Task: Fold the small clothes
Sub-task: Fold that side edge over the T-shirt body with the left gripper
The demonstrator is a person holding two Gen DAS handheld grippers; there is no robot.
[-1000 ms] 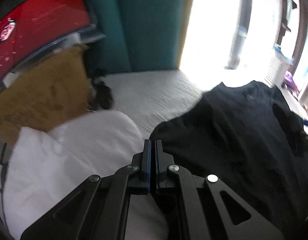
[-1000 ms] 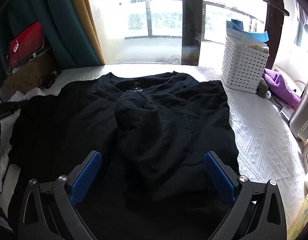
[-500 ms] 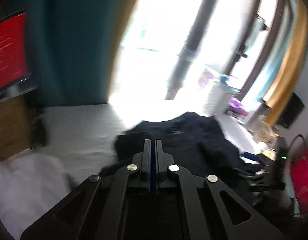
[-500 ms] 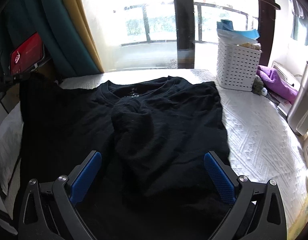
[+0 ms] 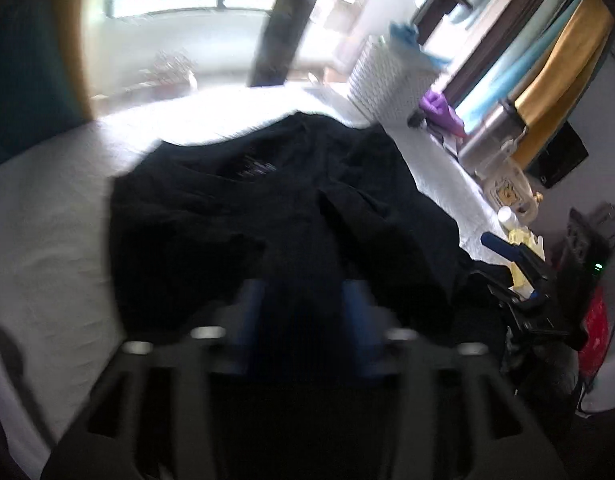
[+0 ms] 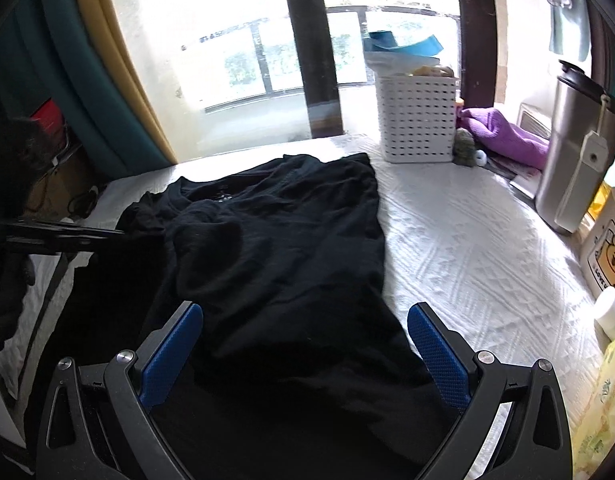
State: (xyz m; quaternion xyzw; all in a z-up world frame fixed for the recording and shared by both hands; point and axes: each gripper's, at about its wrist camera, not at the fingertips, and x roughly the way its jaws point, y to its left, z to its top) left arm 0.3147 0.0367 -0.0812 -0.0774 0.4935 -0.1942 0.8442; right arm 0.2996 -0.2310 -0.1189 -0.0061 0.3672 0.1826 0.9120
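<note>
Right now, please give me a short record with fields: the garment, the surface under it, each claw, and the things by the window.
garment: black T-shirt, sides folded in, collar toward the window
surface: white bedspread
left claw: jaws just opened, apart over the shirt, nothing gripped
right claw: open wide above the shirt hem
by window: white basket, purple cloth, steel tumbler

left gripper (image 5: 303,312) jaws just opened | black shirt (image 6: 275,240) left side folded inward

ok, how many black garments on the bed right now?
1 visible: a black t-shirt, partly folded on the white bedspread, left of the white basket. Folds could hide another.
</note>
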